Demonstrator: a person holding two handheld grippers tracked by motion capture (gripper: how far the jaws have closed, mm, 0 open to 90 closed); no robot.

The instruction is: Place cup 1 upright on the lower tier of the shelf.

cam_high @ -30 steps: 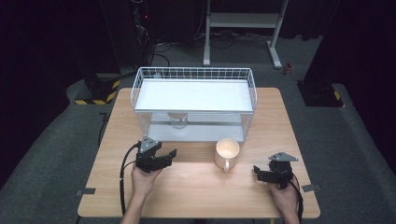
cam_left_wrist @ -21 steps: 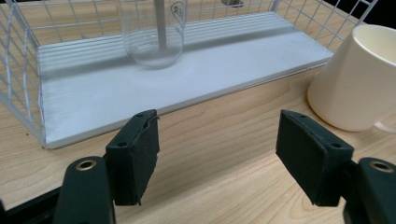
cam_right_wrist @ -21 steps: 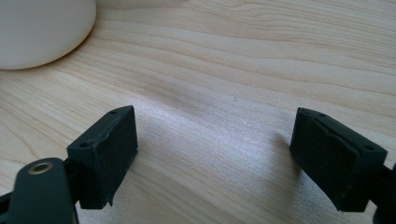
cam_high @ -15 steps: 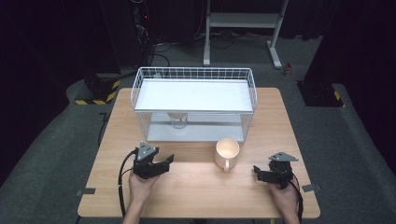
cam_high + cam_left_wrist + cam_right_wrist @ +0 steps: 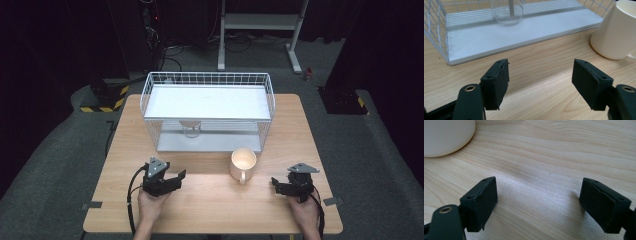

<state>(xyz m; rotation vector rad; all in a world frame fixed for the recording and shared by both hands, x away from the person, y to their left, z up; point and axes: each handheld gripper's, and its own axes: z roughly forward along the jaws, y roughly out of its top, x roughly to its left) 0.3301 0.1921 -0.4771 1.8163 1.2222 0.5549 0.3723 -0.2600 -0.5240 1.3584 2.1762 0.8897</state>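
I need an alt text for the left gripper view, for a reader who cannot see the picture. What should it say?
The left gripper holds its two black jaws wide open and empty, above a light wooden table. Ahead to the right stands a cream mug on the table. Farther back, a clear glass jar stands on the white floor of a wire rack.

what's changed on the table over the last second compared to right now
The left gripper drew back a little toward the person's edge of the table, jaws open and empty. The right gripper, the cream ceramic mug, the white wire basket and the clear glass jar stayed put.
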